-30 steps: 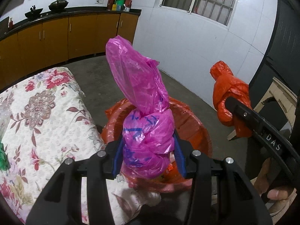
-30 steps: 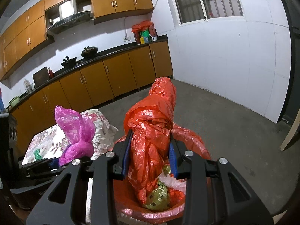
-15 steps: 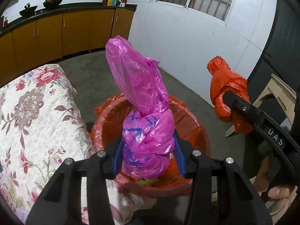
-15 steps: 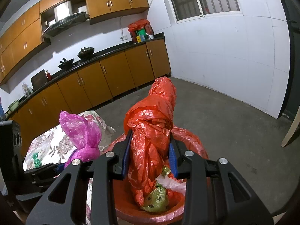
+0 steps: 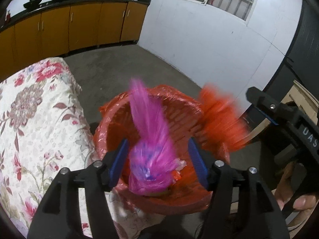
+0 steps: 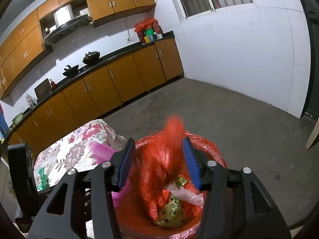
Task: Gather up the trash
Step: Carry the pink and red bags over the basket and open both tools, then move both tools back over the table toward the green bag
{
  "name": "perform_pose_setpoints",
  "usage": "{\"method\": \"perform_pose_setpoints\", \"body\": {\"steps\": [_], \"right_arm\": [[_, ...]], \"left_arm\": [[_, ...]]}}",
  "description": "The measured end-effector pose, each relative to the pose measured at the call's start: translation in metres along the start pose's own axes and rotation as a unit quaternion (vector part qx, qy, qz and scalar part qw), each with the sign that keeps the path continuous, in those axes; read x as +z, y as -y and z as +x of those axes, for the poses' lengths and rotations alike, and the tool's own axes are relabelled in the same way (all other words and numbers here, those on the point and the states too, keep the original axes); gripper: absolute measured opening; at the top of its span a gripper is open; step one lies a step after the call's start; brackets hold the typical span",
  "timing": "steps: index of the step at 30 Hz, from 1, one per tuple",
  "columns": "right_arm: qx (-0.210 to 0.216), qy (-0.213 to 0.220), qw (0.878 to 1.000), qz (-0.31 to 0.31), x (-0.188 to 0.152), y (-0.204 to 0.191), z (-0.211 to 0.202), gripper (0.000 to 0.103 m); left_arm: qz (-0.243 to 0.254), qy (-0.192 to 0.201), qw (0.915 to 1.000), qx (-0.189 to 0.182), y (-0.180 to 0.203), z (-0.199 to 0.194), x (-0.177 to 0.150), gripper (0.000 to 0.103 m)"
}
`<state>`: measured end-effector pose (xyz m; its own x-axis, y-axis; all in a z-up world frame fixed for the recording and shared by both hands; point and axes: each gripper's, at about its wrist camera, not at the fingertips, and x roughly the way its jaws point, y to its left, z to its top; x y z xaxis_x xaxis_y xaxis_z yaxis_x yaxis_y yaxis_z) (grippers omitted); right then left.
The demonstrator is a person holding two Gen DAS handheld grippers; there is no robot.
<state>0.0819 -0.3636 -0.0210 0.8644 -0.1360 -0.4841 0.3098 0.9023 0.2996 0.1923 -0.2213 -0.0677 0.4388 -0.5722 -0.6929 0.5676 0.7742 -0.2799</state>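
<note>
A red basket lined with a red bag [image 5: 175, 119] stands on the floor beside the floral-covered table. My left gripper [image 5: 157, 161] is open above it, and the pink knotted bag [image 5: 149, 151], blurred, is falling between the jaws into the basket. My right gripper [image 6: 157, 161] is open too, and the orange-red knotted bag [image 6: 159, 165], blurred, is dropping into the basket [image 6: 209, 145]. The orange bag [image 5: 221, 123] and the right gripper body [image 5: 289, 123] show at the right of the left wrist view. Green and white wrappers [image 6: 171, 211] lie inside the basket.
A table with a floral cloth [image 5: 31, 119] stands left of the basket, with a green wrapper [image 6: 42, 179] on it. Orange cabinets [image 6: 111, 79] line the far wall. Grey concrete floor [image 6: 249, 123] lies to the right. A wooden frame [image 5: 305, 97] leans at far right.
Both grippers have opened. The pink bag and the orange bag, held before, have slipped down from the jaws toward the basket and are motion-blurred.
</note>
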Motion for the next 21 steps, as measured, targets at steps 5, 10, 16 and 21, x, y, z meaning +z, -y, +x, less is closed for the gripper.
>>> {"method": "perform_pose_setpoints", "body": {"steps": [5,10,16,21], "right_arm": [[-0.011,-0.001,1.0,0.008,-0.006,0.006,-0.008,0.057],[-0.024,-0.008,1.0,0.0,-0.014,0.003,-0.013,0.059],[-0.02,-0.021,0.999,-0.029,-0.026,-0.014,-0.015,0.06],[-0.005,-0.029,0.999,-0.037,-0.028,-0.029,-0.012,0.06]], "left_arm": [[-0.007,0.002,0.9999,0.014,-0.013,-0.004,-0.006,0.066],[-0.009,0.024,0.9985,0.047,-0.029,-0.022,-0.013,0.069],[-0.009,0.047,0.9948,0.09,-0.046,-0.05,-0.021,0.072],[-0.021,0.059,0.9909,0.119,-0.068,-0.069,-0.028,0.073]]}}
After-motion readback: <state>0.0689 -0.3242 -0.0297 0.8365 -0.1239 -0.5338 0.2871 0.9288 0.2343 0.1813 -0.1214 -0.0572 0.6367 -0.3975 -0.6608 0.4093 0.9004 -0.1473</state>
